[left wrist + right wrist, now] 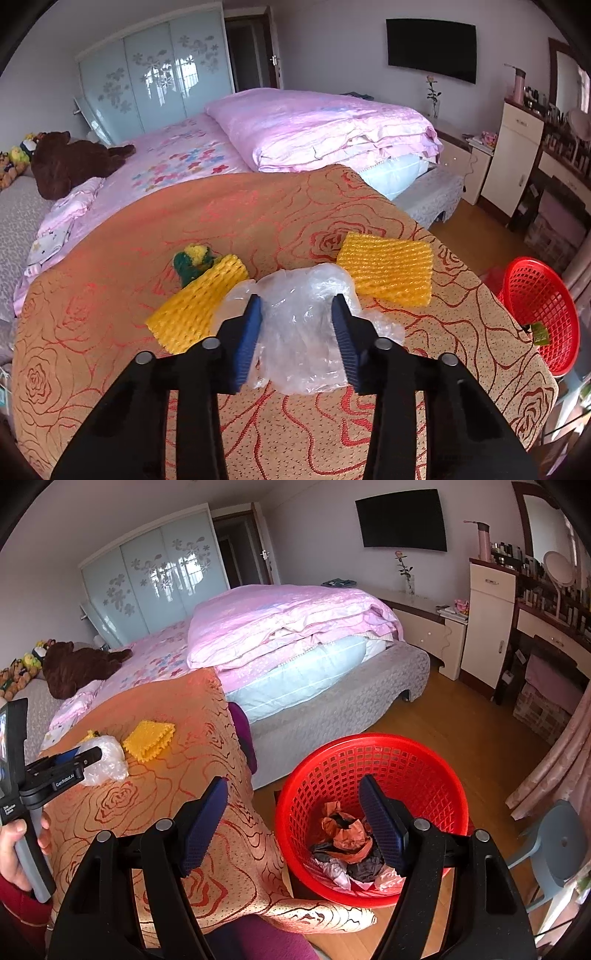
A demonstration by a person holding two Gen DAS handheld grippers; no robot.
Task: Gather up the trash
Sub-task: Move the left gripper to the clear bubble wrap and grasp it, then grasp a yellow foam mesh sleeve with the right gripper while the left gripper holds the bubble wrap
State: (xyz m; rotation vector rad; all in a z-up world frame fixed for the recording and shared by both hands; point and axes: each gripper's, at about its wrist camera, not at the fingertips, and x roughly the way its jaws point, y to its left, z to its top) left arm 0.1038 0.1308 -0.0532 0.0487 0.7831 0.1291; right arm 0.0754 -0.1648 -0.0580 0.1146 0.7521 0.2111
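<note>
Three pieces of rubbish lie on the rose-patterned orange cloth [295, 206] over the table: one crumpled clear plastic bag [299, 332] and two yellow foam fruit nets, the left net [197, 301] just beside the bag and the right net [388, 267] a little beyond it. A small green and yellow knitted thing [194, 260] sits touching the far end of the left net. One red plastic mesh basket [369, 808] stands on the floor off the table's corner, with crumpled orange, black and white wrappers [351, 845] already inside.

The left gripper [297, 332] has its two blue pads pressed into the sides of the clear bag, jaws narrowed around it, the bag resting on the cloth. The right gripper [295, 827] stands wide apart and empty, one finger over the cloth's edge, the other over the basket's mouth.

Both grippers slant downward. A hand [16, 849] grasps the left gripper's grey handle at the table's near side.
</note>
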